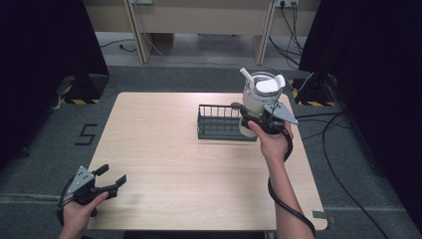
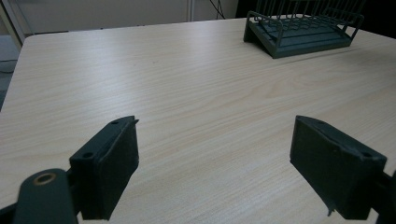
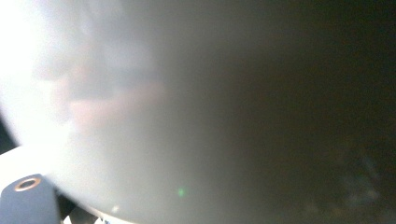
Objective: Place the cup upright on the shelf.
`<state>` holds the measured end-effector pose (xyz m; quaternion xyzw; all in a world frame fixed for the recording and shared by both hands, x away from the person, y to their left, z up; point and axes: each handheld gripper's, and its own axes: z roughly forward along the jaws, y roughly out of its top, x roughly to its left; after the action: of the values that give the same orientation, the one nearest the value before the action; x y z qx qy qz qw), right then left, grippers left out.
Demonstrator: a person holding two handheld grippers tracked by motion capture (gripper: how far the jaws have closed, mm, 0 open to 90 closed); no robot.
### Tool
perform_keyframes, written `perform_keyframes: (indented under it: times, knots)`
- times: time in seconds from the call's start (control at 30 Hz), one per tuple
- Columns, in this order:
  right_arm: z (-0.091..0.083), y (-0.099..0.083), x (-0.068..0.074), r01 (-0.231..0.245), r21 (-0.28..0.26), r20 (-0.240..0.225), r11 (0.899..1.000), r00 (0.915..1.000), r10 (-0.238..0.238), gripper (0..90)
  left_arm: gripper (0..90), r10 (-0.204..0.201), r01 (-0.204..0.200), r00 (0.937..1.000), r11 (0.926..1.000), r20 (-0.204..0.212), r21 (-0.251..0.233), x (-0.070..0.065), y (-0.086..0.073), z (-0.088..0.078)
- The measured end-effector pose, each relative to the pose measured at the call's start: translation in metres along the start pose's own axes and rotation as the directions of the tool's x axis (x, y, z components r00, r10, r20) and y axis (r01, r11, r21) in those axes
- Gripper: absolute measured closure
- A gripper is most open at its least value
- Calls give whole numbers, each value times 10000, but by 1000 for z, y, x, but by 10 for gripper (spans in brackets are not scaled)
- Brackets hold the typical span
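Note:
A pale cylindrical container (image 1: 258, 97) with white pieces sticking out of its top stands at the right end of a dark wire rack (image 1: 219, 122). My right gripper (image 1: 251, 121) is shut on its lower wall. In the right gripper view the container's wall (image 3: 187, 116) is a close grey blur that hides the jaws. Whether the container rests on the table or hangs above it I cannot tell. My left gripper (image 1: 112, 174) is open at the table's front left corner. Its jaws stand wide apart over bare wood (image 2: 215, 126), and the rack (image 2: 303, 32) lies far ahead of it.
The light wooden table (image 1: 174, 164) stands on grey carpet. Black cables (image 1: 343, 184) trail across the floor on the right, and dark curtains (image 1: 45, 59) stand at both sides. A wooden desk frame (image 1: 199, 20) runs behind the table.

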<state>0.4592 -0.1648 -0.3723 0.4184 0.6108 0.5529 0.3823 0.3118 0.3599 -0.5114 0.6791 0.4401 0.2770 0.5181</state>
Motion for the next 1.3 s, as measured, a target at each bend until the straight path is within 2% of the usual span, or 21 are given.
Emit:
perform_keyframes:
  times: [0.63, 1.13, 1.3]
  knots:
    - [24, 12, 4, -53, -33, -65, 10000, 10000, 53, 109, 148, -11, 12, 10000, 10000, 1, -34, 0, 0, 0]
    - [51, 10, 8, -278, 165, -151, 9995, 9995, 281, 109, 148, -42, 42, 10000, 10000, 10, -34, 1, 0, 0]
    - [59, 11, 9, -222, 205, -132, 9995, 9997, 224, 109, 148, -59, 59, 10000, 10000, 2, -40, 1, 0, -1]
